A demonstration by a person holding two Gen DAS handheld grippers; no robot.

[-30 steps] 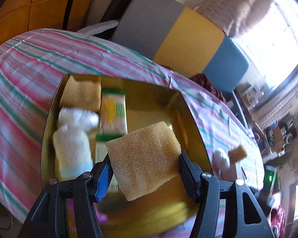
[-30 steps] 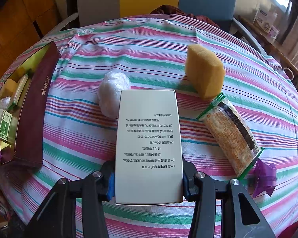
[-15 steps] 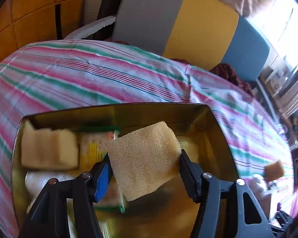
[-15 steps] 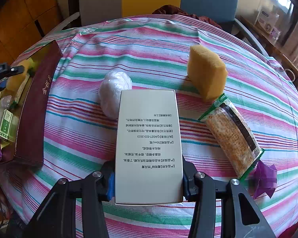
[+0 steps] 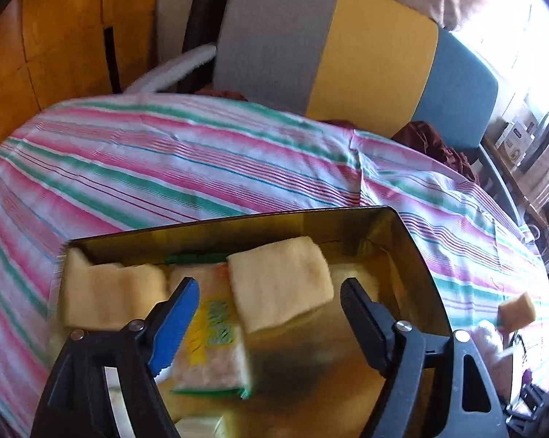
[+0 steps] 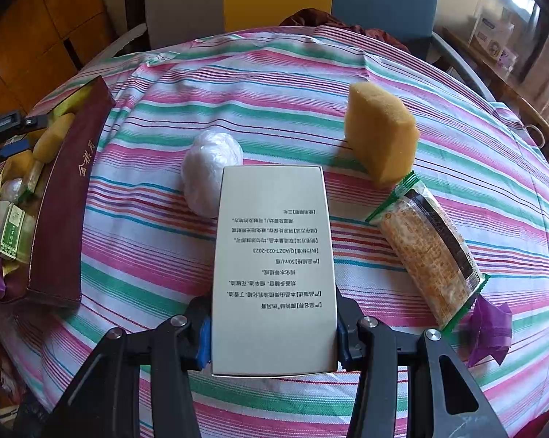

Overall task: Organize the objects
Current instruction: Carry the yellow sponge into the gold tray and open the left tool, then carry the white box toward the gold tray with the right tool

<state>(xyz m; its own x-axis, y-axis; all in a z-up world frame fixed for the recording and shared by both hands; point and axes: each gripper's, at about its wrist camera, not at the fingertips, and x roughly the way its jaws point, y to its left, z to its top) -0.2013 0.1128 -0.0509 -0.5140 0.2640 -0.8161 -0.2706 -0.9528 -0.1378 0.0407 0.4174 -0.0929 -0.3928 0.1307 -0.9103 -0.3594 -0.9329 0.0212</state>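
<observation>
- We've just spread the left hand-held gripper (image 5: 267, 314); the sponge (image 5: 279, 284), clamped before, now sits loose in the gold tin (image 5: 413, 241).
- Our right hand-held gripper (image 6: 274, 332) stays clamped on the white box (image 6: 274, 255), beside that tin.

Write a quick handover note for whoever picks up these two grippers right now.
Left gripper: jaws have just been opening, sponge released over the gold box.
Right gripper: shut on the white carton.
Done: sponges and snack packs are in the box.
Left on the striped cloth: second sponge, white wrapped ball, cracker pack, purple wrapper, plus the held carton.
</observation>
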